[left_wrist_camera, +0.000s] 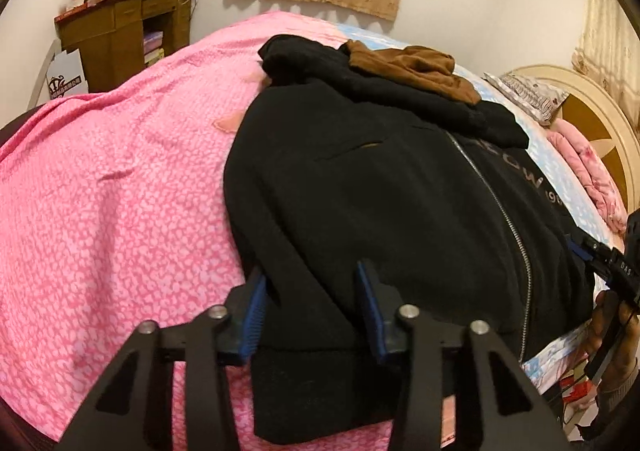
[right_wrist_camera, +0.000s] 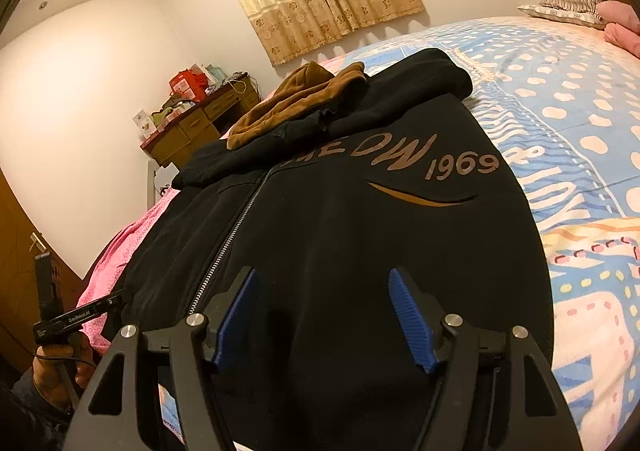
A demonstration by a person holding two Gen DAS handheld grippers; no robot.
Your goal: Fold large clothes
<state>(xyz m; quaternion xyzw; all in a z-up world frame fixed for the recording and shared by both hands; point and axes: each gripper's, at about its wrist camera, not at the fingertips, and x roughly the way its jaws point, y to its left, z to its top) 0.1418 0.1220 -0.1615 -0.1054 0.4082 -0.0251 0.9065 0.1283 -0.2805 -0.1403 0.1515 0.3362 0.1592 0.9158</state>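
On the bed's pink quilt (left_wrist_camera: 120, 179) the black zip jacket (left_wrist_camera: 400, 203) lies front up, hem toward both grippers; the left gripper (left_wrist_camera: 312, 311) seems narrowed on its hem corner, the right gripper (right_wrist_camera: 324, 315) gapes wide and ungripping over the hem, both tilted down, so an uneven lift could skew the fold.
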